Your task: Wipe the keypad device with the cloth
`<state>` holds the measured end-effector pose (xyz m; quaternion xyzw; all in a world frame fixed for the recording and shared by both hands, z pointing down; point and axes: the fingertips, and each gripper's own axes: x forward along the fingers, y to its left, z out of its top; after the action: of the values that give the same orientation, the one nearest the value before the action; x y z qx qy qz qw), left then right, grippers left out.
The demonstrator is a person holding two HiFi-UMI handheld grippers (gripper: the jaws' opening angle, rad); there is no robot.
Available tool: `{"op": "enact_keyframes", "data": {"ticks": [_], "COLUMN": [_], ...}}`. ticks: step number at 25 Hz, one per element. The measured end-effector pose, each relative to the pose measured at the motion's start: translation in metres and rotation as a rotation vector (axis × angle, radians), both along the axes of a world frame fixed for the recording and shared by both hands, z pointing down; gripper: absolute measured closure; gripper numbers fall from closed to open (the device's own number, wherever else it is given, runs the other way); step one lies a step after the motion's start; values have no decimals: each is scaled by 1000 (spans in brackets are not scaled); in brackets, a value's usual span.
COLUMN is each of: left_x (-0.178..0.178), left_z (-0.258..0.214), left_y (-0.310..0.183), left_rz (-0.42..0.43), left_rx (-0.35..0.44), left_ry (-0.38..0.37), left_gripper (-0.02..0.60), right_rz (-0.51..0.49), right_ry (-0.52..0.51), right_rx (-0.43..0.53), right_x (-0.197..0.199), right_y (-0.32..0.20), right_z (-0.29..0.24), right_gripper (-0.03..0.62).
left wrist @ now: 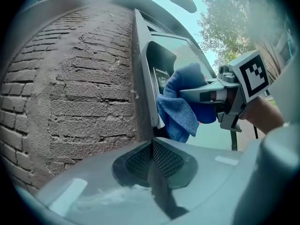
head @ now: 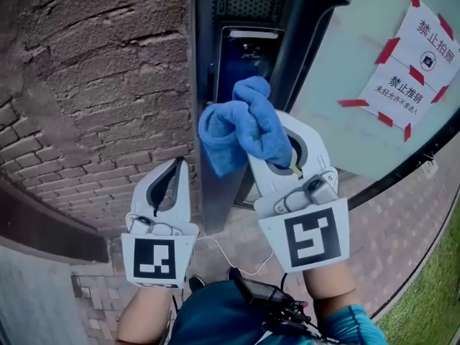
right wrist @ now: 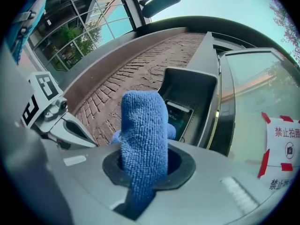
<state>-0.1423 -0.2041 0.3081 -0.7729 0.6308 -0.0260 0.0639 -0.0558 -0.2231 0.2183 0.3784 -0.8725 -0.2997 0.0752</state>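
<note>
**Inspector:** What is the status of the tongs, nearest first?

**Technician:** The left tongs (head: 175, 165) are closed on nothing and sit low beside the brick wall (head: 86, 85). The right tongs (head: 282, 131) are clamped on the blue microfibre cloth (head: 241, 124).

**Inspector:** Where is the cloth?

**Technician:** It is bunched at the lower face of the keypad device (head: 248, 45), apparently touching it.

**Inspector:** How will it handle?

**Technician:** The cloth is probably light, soft and limp. A grip at mid-fold leaves a free pad for wiping. The screen likely warrants gentle pressure.
</note>
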Motion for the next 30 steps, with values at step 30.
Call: {"op": "enact_keyframes", "data": {"ticks": [30], "left_x": [27], "left_z": [-54], "left_y": [-7], "left_rz": [125], "left_rx": [123], "left_ry": [-33], "left_gripper": [578], "right_rz": [136], "right_ry": [-154], "right_rx": [-50], "right_x": [42], "right_y": [-16], "right_z": [-12], "right_gripper": [548]}}
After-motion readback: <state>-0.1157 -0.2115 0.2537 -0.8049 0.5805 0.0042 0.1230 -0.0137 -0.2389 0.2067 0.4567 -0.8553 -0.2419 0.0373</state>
